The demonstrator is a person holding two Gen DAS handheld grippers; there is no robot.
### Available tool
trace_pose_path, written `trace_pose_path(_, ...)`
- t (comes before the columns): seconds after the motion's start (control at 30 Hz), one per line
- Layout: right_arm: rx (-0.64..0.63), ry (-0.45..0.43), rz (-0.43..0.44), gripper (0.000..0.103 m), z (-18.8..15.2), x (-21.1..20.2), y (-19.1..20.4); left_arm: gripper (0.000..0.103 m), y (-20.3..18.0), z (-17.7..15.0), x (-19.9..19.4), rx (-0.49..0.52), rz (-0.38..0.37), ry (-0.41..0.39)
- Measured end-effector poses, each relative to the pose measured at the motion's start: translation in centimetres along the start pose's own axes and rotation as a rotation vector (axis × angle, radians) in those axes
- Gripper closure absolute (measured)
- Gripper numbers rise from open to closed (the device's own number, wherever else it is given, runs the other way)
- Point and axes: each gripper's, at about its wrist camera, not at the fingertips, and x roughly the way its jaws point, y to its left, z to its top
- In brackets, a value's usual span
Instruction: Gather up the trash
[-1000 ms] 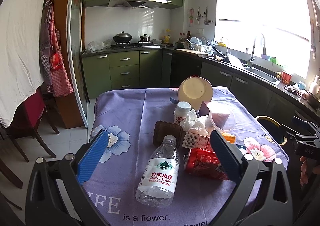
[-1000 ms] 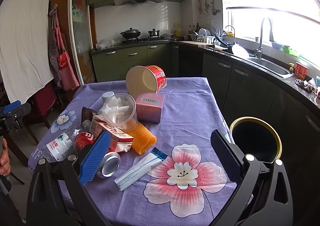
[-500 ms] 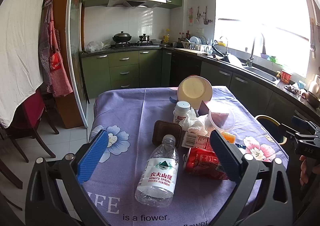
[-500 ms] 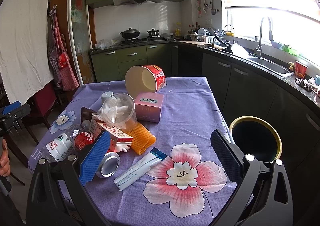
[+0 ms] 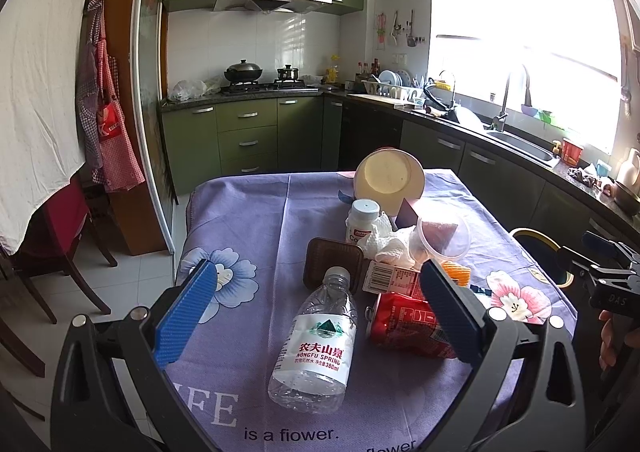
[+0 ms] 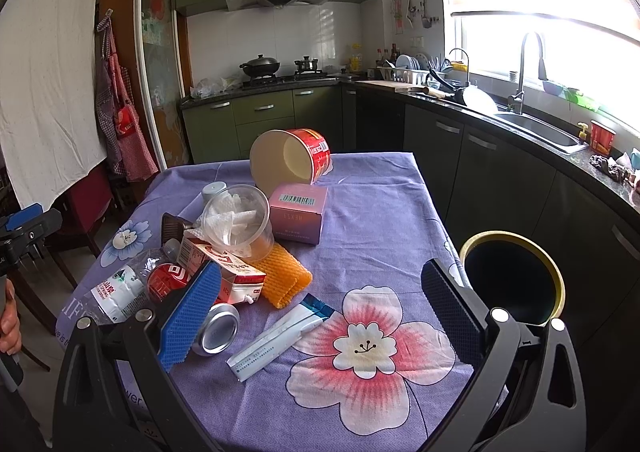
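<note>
Trash lies on a purple flowered tablecloth (image 5: pixel 248 220). A clear water bottle (image 5: pixel 316 340) and a red can (image 5: pixel 404 322) lie between the fingers of my open, empty left gripper (image 5: pixel 320 312). Behind them are a brown tray (image 5: pixel 332 262), a white pill bottle (image 5: pixel 360 220), tissue in a clear cup (image 6: pixel 236 218), a carton (image 6: pixel 224 264), a pink box (image 6: pixel 298 214) and a tipped noodle tub (image 6: pixel 288 160). My right gripper (image 6: pixel 320 312) is open and empty above a white-blue wrapper (image 6: pixel 280 336), an orange foam net (image 6: pixel 282 278) and the can's end (image 6: pixel 216 332).
A black bin with a gold rim (image 6: pixel 512 278) stands on the floor right of the table. Green kitchen cabinets, a stove and a sink counter (image 6: pixel 540 128) run behind and to the right. A red chair (image 5: pixel 60 220) stands at the left.
Both grippers have drifted only slightly; the objects on the table have not moved.
</note>
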Motion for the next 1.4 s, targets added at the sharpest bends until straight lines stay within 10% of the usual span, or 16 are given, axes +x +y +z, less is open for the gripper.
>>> trace_pose_path(0.97,0.004,0.021,0.012,0.004,0.1,1.1,-0.1,0.006,0.3,1.6,1.7,0.015,-0.002,0.010)
trace_pose_path(1.4,-0.051,0.008,0.018,0.004,5.7,7.7,-1.5,0.006,3.8,8.6,13.0,-0.011,0.060,0.027)
